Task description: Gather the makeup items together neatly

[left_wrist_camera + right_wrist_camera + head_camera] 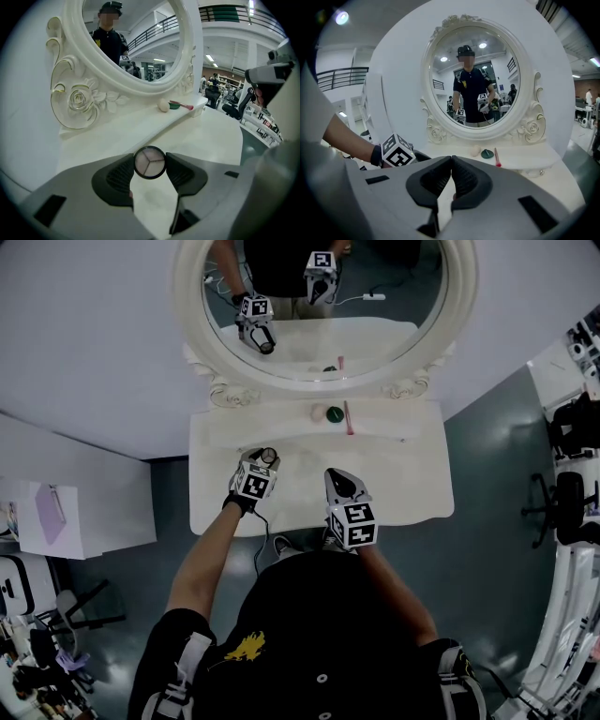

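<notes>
My left gripper is shut on a round eyeshadow compact with three pale pans in a black rim, held above the white vanity table; in the head view the left gripper carries the compact over the table's left middle. On the raised shelf under the mirror lie a beige sponge, a green round item and a pink stick. The same sponge shows ahead in the left gripper view. My right gripper is shut with nothing in it, and in the head view the right gripper hovers near the table's front.
A large oval mirror with an ornate white frame stands at the back of the table and reflects both grippers. A white cabinet stands to the left. Office chairs and shelving stand at the right.
</notes>
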### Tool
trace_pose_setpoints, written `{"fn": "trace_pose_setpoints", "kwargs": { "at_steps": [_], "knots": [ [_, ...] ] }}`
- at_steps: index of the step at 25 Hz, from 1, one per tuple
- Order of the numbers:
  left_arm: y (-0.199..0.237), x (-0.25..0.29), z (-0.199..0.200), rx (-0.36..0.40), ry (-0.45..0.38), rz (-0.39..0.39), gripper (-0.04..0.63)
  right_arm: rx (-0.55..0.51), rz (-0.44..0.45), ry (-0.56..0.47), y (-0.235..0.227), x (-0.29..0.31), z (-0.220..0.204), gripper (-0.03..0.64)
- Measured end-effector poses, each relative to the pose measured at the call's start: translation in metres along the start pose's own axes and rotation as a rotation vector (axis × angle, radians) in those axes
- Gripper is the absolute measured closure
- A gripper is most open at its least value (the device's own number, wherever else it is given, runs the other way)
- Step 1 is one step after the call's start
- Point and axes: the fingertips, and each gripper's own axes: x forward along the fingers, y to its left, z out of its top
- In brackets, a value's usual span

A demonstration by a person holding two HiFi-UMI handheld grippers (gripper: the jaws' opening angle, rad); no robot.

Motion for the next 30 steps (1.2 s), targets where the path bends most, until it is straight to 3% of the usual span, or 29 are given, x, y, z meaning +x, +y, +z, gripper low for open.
{"fn": "trace_pose_setpoints", "kwargs": {
  "at_steps": [11,30],
  "knots": [
    [-0.014,0.029,0.059,0.046,-0.014,-0.033,0.370,0.009,-0.015,0.002,-0.006,-0.004,-0.003,0.601],
    [-0.011,0.083,0.106,0.063,-0.002,-0.028,0.370,0.071,-0.079,0.005,-0.044,-0.006,-0.007,0.601]
  ]
}}
